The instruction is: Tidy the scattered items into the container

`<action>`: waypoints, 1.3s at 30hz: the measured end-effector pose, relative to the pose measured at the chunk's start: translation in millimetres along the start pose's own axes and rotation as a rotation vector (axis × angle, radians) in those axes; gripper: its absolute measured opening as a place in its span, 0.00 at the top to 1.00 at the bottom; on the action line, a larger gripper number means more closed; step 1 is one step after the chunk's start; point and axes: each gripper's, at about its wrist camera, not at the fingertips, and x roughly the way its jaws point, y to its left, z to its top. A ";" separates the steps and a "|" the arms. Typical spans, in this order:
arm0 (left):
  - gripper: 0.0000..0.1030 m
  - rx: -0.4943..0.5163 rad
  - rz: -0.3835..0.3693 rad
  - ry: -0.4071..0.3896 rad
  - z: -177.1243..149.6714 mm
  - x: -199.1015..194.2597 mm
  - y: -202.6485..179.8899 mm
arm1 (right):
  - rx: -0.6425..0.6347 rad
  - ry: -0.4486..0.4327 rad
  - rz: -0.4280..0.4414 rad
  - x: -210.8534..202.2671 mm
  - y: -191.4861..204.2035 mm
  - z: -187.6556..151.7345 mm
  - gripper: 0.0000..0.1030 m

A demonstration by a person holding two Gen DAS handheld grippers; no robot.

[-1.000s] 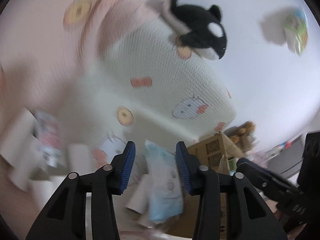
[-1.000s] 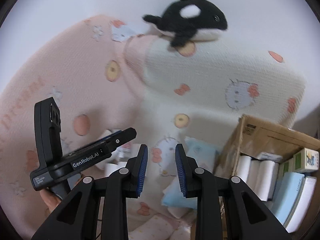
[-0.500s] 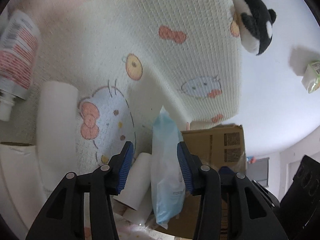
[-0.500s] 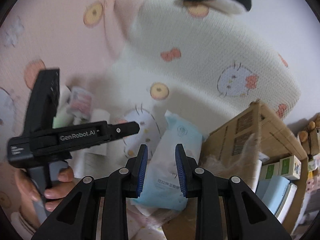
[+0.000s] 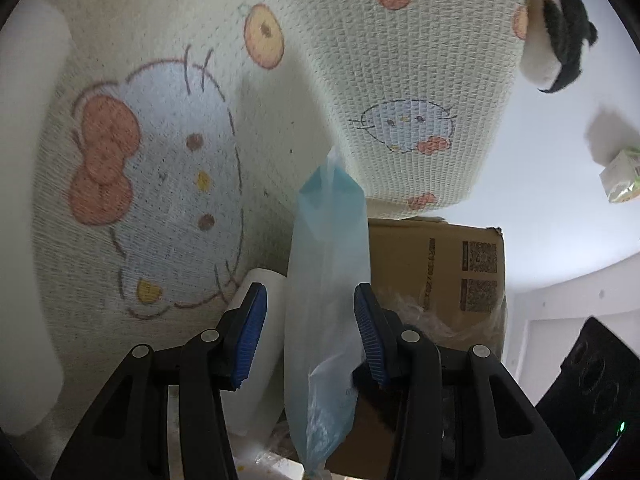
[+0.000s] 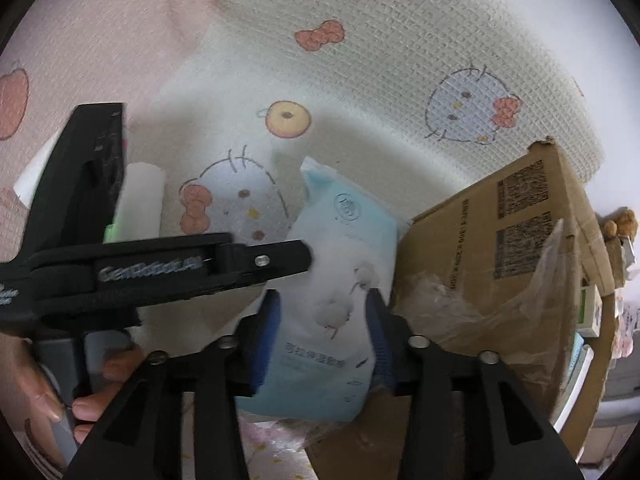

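A light blue soft pack [image 5: 324, 280] stands on edge against the brown cardboard box [image 5: 432, 264]. My left gripper [image 5: 310, 300] is open around the pack's narrow edge, with a gap on the left pad's side. In the right wrist view the same pack [image 6: 344, 248] shows its printed face. My right gripper [image 6: 322, 300] is over it, jaws opening, and the pack fills the space between the pads. The left gripper's finger [image 6: 260, 260] reaches the pack from the left. A white roll [image 5: 266, 280] lies just left of the pack.
A cream blanket with cat prints [image 5: 160, 160] covers the bed and a raised pillow. More white rolls [image 6: 142, 200] lie at the left. The box [image 6: 480, 240] has crumpled clear plastic [image 6: 480, 312] at its edge. An orca plush [image 5: 560, 40] sits on the pillow. A hand [image 6: 40, 392] holds the left gripper.
Both grippers have come down close to the blue pack, which is now much larger in both views. The right jaws have widened from nearly shut and now flank the pack.
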 end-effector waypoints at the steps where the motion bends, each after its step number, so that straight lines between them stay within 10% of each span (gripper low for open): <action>1: 0.53 0.000 0.001 0.001 0.2 1.1 -0.2 | -0.008 0.007 -0.001 1.1 2.0 -0.7 0.57; 11: 0.53 -0.017 -0.044 0.019 1.1 9.3 3.3 | -0.015 0.057 -0.014 20.0 12.6 -6.8 0.50; 20: 0.92 -0.040 -0.058 0.048 2.6 10.7 3.0 | -0.042 0.046 -0.045 24.1 17.0 -7.6 0.49; 30: 0.97 0.033 -0.125 0.006 -2.0 -22.4 -21.4 | -0.059 -0.037 0.003 9.7 22.9 -2.7 0.49; 39: 0.98 0.036 -0.083 -0.147 7.8 -78.4 -20.9 | -0.035 -0.164 0.254 -6.6 27.4 16.6 0.49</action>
